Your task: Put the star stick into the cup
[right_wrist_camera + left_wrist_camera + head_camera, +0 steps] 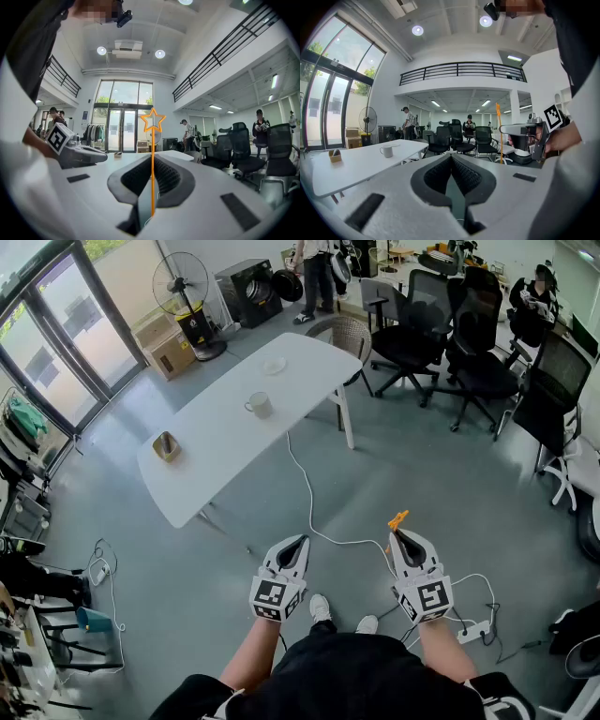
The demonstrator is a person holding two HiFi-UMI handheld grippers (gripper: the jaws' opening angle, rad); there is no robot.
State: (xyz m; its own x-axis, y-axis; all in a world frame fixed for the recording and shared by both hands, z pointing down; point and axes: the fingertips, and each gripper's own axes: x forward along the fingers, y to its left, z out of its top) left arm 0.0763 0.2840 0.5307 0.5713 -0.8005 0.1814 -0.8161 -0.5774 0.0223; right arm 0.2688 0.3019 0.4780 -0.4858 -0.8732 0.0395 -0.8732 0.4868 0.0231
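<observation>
An orange star stick (152, 154) stands upright between the jaws of my right gripper (401, 537), which is shut on it; its star tip (398, 519) pokes out in the head view. The stick (498, 131) also shows at the right of the left gripper view. My left gripper (293, 549) is shut with nothing in it. Both grippers are held low near my body, over the floor, well short of the table. A white cup (260, 405) stands near the middle of the white table (216, 442); the cup (386, 151) appears far off in the left gripper view.
A small tan holder (166, 445) sits at the table's near left end and a white dish (274, 365) at its far end. A white cable (309, 512) runs across the floor from the table. Black office chairs (459, 338) crowd the right; a fan (187, 296) and boxes stand behind.
</observation>
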